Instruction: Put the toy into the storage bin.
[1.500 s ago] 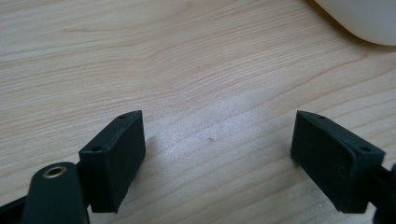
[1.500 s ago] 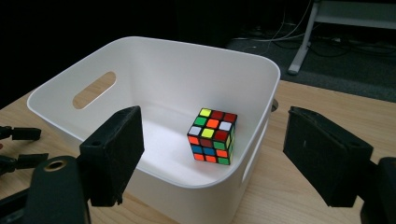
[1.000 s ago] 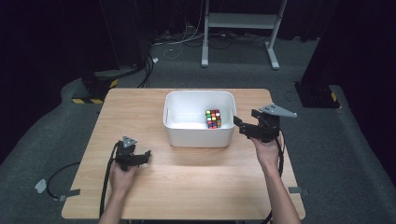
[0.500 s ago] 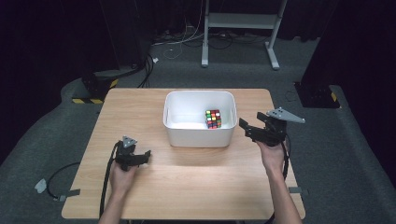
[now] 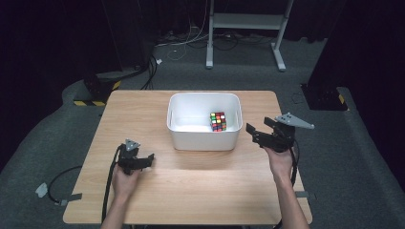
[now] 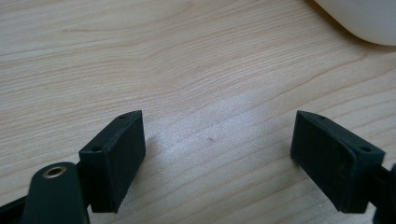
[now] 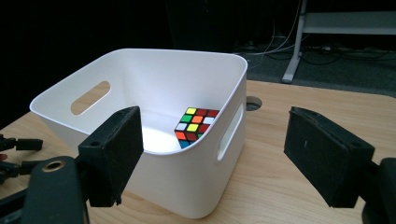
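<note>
Pale wooden table [image 5: 191, 191], grey carpet floor [image 5: 363, 157], dark room

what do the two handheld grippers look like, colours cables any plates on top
Both are black. The left gripper and right gripper each carry a grey three-cornered plate on top and trail a black cable. Their jaws are flat, matte black blocks with small screw holes. The forearms are bare, with no sleeves.

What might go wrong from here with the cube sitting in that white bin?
The Rubik's cube sits tight against the white bin's right wall, so a jaw of the open right gripper may not fit beside it. The bin is light-looking; nudging its wall could slide it. The open left gripper isn't bracing it.
</note>
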Demonstrator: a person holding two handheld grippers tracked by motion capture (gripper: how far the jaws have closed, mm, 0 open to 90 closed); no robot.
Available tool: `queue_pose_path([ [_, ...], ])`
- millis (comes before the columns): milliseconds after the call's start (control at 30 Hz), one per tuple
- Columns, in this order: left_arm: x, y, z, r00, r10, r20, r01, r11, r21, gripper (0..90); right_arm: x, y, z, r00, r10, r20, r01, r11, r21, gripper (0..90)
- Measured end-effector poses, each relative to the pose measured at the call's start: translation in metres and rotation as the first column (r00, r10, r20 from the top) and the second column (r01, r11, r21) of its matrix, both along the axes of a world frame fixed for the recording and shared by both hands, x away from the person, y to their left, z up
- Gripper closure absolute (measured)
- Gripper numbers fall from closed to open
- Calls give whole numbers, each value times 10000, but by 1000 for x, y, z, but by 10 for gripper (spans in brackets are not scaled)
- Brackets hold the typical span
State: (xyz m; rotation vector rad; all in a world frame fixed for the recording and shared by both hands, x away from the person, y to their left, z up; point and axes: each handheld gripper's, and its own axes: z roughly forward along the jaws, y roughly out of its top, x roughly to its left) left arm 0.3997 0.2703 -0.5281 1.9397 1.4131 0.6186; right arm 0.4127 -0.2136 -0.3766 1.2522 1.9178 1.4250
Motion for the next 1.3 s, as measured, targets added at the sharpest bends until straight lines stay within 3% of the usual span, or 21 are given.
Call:
queue_pose_path([
  [500, 0, 0, 0, 10000, 1, 0, -1, 10000, 2, 180, -11, -2, -9, 9999, 36, -118, -39, 9997, -227, 194],
  [1300, 0, 0, 0, 10000, 1, 1, -1, 10000, 3, 180, -20, -5, -32, 9996, 202, -171, -205, 9997, -121, 194],
])
